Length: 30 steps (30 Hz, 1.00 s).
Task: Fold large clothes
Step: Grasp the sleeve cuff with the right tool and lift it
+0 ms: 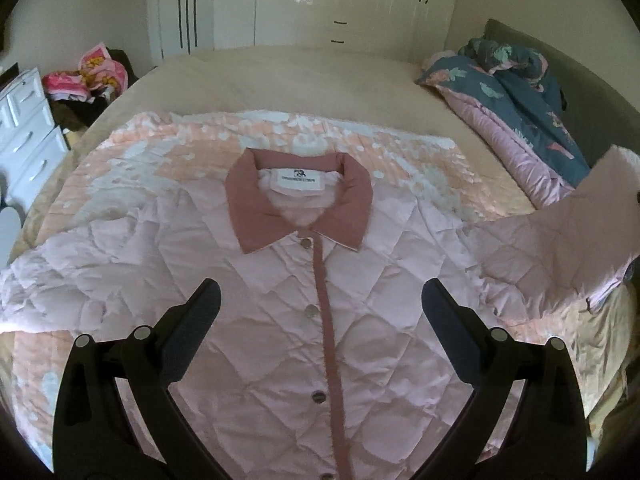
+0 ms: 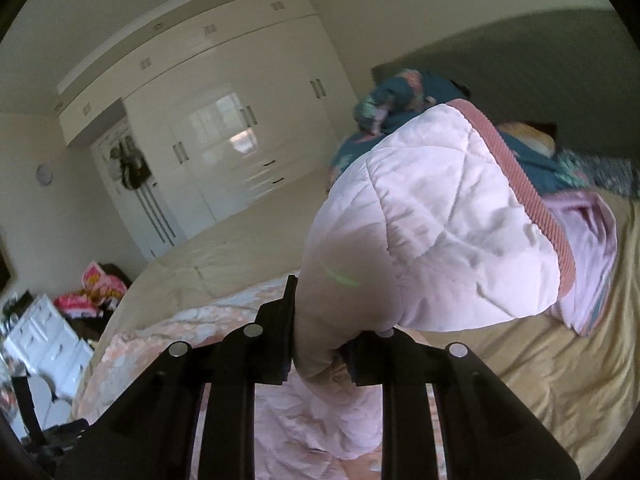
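Observation:
A pale pink quilted jacket (image 1: 256, 280) with a dusty-rose collar (image 1: 298, 196) and button placket lies front up on a pink patterned blanket (image 1: 132, 152) on the bed. My left gripper (image 1: 320, 296) hangs open above the jacket's chest, with nothing between its fingers. One sleeve (image 1: 560, 236) is lifted off the bed at the right edge of the left wrist view. In the right wrist view my right gripper (image 2: 320, 336) is shut on that sleeve (image 2: 432, 232), which bulges up over the fingers, its ribbed rose cuff (image 2: 528, 204) showing on top.
A rumpled teal and pink duvet (image 1: 516, 92) lies along the bed's right side by the dark headboard (image 1: 560, 64). White wardrobes (image 1: 320, 0) stand behind the bed. A white drawer unit (image 1: 28, 128) and a heap of bright clothes (image 1: 88, 76) sit to the left.

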Each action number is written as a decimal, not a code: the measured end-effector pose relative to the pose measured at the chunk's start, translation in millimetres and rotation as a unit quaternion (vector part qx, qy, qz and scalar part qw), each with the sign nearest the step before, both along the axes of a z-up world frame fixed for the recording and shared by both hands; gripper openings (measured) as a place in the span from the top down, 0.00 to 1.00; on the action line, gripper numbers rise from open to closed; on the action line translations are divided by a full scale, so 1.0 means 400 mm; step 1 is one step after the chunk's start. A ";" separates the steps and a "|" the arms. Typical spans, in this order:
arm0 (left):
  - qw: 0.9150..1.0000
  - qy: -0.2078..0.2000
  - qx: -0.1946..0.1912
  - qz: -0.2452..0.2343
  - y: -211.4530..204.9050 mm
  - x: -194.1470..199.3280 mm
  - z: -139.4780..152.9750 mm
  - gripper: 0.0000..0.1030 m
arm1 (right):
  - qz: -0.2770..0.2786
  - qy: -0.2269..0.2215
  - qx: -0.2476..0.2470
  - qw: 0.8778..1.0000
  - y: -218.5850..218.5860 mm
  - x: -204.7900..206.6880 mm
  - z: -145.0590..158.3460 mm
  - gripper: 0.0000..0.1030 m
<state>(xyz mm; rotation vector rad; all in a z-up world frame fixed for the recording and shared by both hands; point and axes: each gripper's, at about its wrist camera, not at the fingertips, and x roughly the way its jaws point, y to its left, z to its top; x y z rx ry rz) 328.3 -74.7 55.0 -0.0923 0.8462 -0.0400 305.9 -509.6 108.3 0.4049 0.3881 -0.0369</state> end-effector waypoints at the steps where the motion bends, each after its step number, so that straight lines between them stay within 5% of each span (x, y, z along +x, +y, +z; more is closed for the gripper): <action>1: 1.000 -0.003 0.000 0.002 0.010 -0.006 0.005 0.09 | 0.007 -0.001 -0.008 1.000 0.024 0.004 0.013 0.81; 13: 1.000 -0.014 -0.015 0.007 0.139 -0.038 0.039 0.09 | 0.054 -0.016 -0.041 0.998 0.224 0.020 0.076 0.81; 30: 0.997 -0.019 -0.041 0.062 0.362 -0.039 0.025 0.09 | 0.120 -0.005 -0.062 0.991 0.478 0.089 0.068 0.81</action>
